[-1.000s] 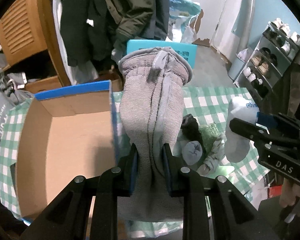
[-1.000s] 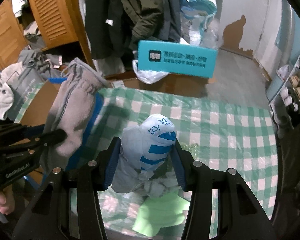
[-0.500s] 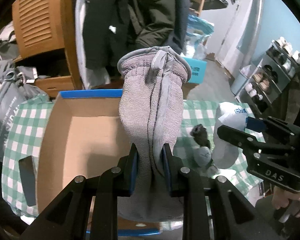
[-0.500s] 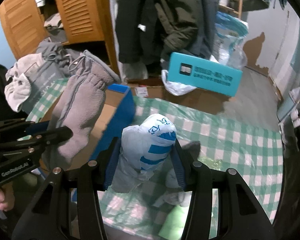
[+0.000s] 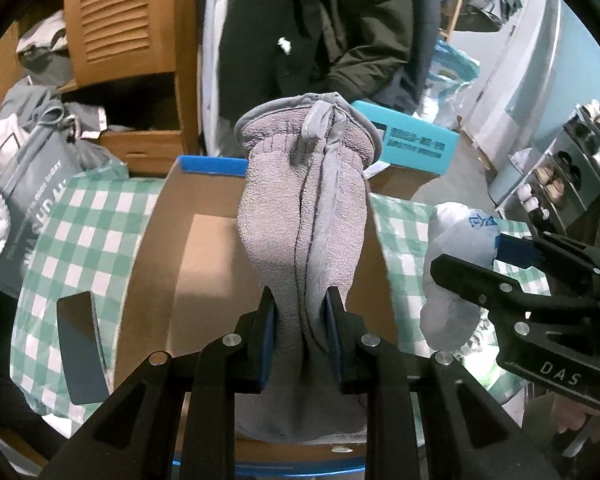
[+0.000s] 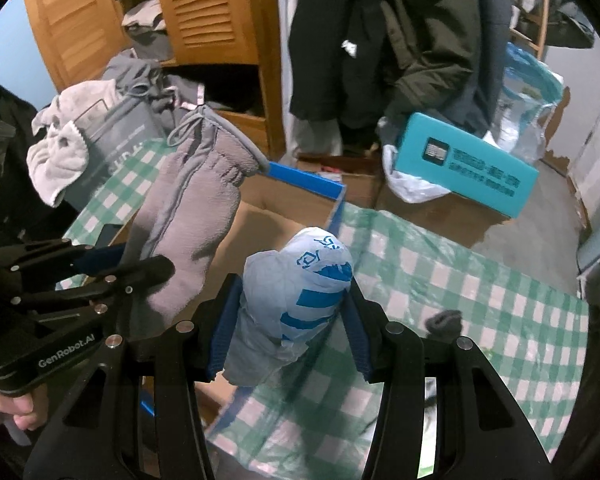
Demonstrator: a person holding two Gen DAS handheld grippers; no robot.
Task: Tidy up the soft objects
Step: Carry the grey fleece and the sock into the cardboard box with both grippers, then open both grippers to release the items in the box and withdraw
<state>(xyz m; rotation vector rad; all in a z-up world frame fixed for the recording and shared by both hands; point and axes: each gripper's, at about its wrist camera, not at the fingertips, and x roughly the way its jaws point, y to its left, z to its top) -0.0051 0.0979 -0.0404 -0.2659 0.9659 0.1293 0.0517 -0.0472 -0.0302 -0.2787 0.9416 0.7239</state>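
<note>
The left gripper (image 5: 300, 328) is clamped on a grey fleece mitten (image 5: 304, 216) above the empty cardboard box (image 5: 204, 256), the right gripper (image 6: 288, 320) pinches a white-and-blue sock (image 6: 300, 284) at the box's right wall, so nothing is yet stored and a dark sock (image 6: 444, 322) waits on the checked cloth (image 6: 480, 280).

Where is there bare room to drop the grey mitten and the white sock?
The cardboard box floor is bare, bordered by its blue rim and checked cloth. The grey mitten hangs over it; the white sock over its right edge. Cloth near the dark sock is crowded.
</note>
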